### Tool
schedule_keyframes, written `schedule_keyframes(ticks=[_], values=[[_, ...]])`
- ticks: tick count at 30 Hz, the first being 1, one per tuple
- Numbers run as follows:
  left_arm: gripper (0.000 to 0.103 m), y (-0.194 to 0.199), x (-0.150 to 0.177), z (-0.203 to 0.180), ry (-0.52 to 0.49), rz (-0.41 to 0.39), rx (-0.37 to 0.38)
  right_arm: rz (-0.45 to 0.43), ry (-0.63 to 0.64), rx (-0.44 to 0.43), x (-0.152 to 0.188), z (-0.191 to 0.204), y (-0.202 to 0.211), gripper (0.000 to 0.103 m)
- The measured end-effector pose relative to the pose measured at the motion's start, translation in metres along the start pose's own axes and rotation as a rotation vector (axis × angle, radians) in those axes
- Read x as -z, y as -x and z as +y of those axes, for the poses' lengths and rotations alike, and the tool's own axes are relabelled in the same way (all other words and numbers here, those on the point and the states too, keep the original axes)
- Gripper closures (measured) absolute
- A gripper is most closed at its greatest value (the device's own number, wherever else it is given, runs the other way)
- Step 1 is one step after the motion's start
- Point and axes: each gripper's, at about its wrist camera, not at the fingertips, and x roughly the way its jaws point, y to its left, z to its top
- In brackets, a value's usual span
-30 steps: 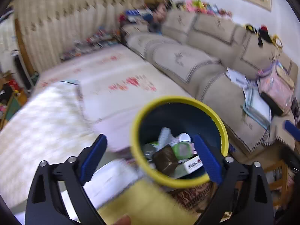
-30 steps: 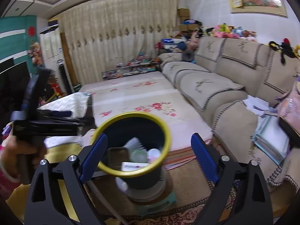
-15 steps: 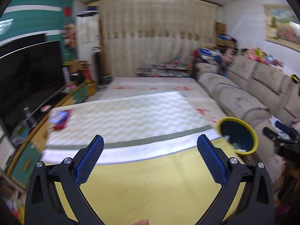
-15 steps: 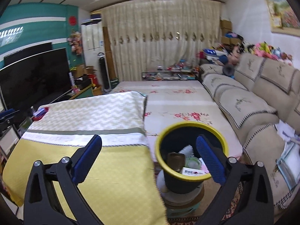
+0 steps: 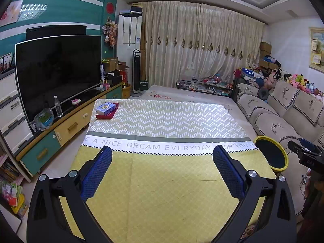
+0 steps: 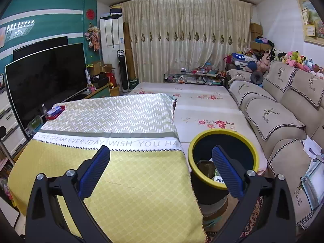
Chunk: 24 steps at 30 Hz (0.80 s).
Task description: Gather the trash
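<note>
A dark bin with a yellow rim [image 6: 222, 158] stands by the table's right edge and holds several pieces of trash; it also shows in the left wrist view [image 5: 271, 155]. My left gripper [image 5: 162, 174] is open and empty above the yellow part of the tablecloth [image 5: 162, 182]. My right gripper [image 6: 161, 172] is open and empty, its right finger over the bin, its left finger over the cloth [image 6: 121, 182]. The right gripper's body shows in the left wrist view [image 5: 305, 154], past the bin.
A blue box on a red one [image 5: 106, 109] lies at the table's far left corner. A TV [image 5: 56, 75] on a low cabinet stands left. A beige sofa [image 6: 283, 117] runs along the right. A floral mat [image 6: 202, 109] lies beyond the bin.
Both grippers have swung left and back from over the bin to face the table. The left gripper no longer looks into the bin; the bin now sits at its far right.
</note>
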Motion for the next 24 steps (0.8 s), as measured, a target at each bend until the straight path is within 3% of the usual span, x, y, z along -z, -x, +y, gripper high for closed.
schedule_keyframes(ticks=[24], values=[[0.005,-0.013,-0.008,-0.020,-0.027,0.016,0.022,0.017,-0.003,-0.001,0.001,-0.005,-0.007,0.007]])
